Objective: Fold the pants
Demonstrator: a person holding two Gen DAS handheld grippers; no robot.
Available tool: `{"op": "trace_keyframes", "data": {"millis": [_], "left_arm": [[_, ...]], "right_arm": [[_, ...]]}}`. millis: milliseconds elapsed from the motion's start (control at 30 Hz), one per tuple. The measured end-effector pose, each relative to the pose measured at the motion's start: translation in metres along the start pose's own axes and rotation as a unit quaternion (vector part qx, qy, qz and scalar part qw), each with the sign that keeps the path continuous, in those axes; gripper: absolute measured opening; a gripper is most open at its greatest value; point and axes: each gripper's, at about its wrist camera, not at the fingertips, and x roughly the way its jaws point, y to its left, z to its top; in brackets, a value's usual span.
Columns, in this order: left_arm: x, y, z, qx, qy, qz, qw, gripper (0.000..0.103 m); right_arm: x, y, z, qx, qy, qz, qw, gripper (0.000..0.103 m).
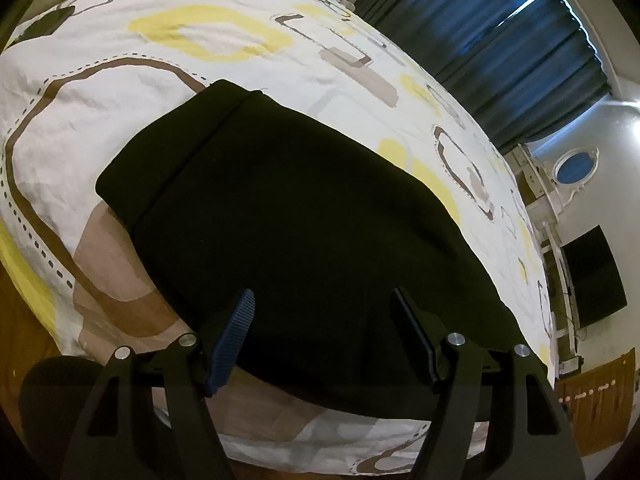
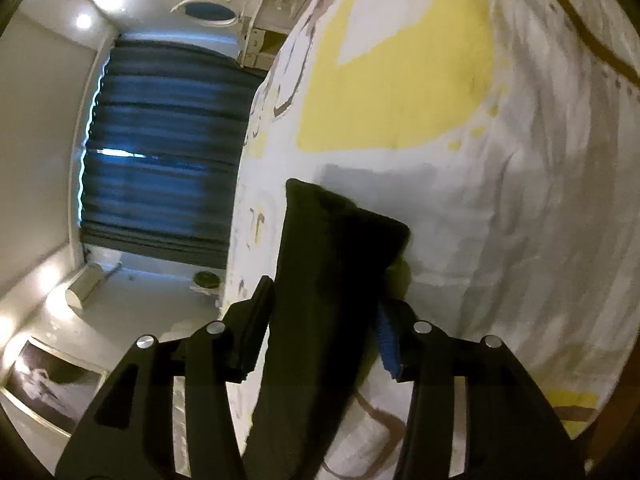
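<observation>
The black pants point(image 1: 304, 220) lie flat on the patterned bed cover point(image 1: 120, 120), the waistband end toward the far left. My left gripper point(image 1: 324, 300) hovers just above the near part of the pants with its jaws wide apart and nothing between them. In the right wrist view, my right gripper point(image 2: 326, 292) holds a thick bunch of the black pants point(image 2: 328, 264) between its fingers and lifts it off the bed cover point(image 2: 520, 200). The jaws stay fairly wide around the bunched cloth.
Dark blue curtains point(image 1: 520, 48) hang beyond the bed's far side. A white shelf unit point(image 1: 544, 216) and a dark screen point(image 1: 592, 276) stand at the right. Wooden floor point(image 1: 24, 320) shows at the bed's near left edge.
</observation>
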Motion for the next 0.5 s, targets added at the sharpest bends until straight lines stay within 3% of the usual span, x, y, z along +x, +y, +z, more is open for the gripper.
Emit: {"op": "trace_keyframes", "data": {"millis": [67,133,233,333,500], "left_arm": [[0.0,0.0,0.0,-0.002,0.0,0.002,1.0,0.069],[0.0,0.0,0.0,-0.004,-0.001,0.002,1.0,0.069],[0.001,0.0,0.0,-0.004,0.0,0.005,1.0,0.069],[0.003,0.0,0.001,-0.006,0.002,0.006,1.0,0.069],[0.003,0.0,0.0,-0.006,0.001,0.007,1.0,0.069]], "right_arm": [[0.002,0.0,0.001,0.002,-0.006,-0.002,1.0,0.021],[-0.006,0.007,0.002,-0.021,-0.022,-0.01,0.999,0.015],[-0.006,0.006,0.006,-0.041,-0.034,-0.04,0.998,0.014],[-0.006,-0.011,0.007,0.001,-0.031,-0.014,0.999,0.016],[-0.021,-0.013,0.007,0.033,-0.065,-0.007,0.997,0.034]]}}
